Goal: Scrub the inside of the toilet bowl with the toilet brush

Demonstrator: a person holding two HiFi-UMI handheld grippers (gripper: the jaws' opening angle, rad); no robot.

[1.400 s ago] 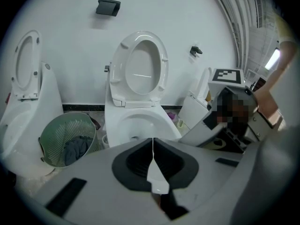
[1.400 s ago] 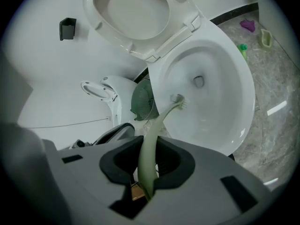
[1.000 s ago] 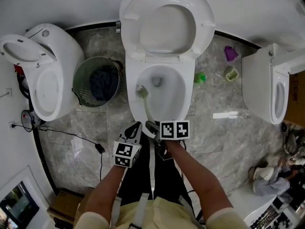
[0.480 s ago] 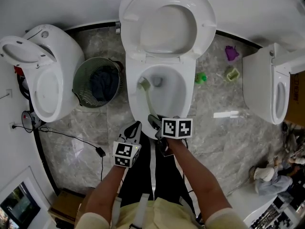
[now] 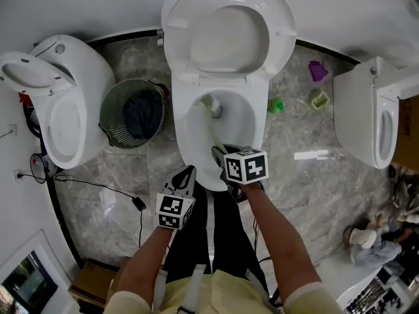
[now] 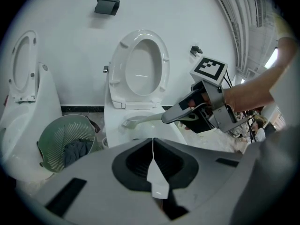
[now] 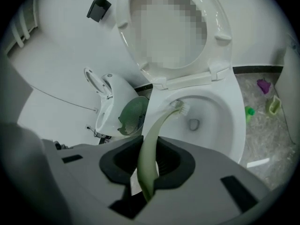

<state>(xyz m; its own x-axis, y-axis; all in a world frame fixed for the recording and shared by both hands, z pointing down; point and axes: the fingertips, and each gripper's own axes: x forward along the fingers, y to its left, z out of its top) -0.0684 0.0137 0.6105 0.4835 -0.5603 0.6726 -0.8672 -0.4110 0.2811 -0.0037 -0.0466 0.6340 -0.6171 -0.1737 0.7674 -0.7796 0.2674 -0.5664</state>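
The white toilet bowl (image 5: 190,136) stands in the middle of the head view with its seat and lid (image 5: 226,31) raised. My right gripper (image 5: 222,154) is over the bowl's front rim, shut on the pale green handle of the toilet brush (image 7: 151,144). The brush's white bristle head (image 5: 210,102) rests against the back inner wall of the bowl, above the drain hole (image 7: 192,123). In the left gripper view the brush (image 6: 140,121) reaches into the bowl (image 6: 117,130). My left gripper (image 5: 185,177) hangs left of the right one, jaws shut on nothing (image 6: 153,144).
A green mesh basket (image 5: 112,103) with dark cloth stands left of the bowl. Further toilets stand at the left (image 5: 62,103) and the right (image 5: 366,110). Small purple (image 5: 317,72) and green (image 5: 275,106) items and a white strip (image 5: 309,156) lie on the floor at right. A black cable (image 5: 98,187) lies at left.
The right gripper has pushed forward over the rim, and the brush head has swept from the bowl's left wall up to its back wall. The left gripper has stayed put.
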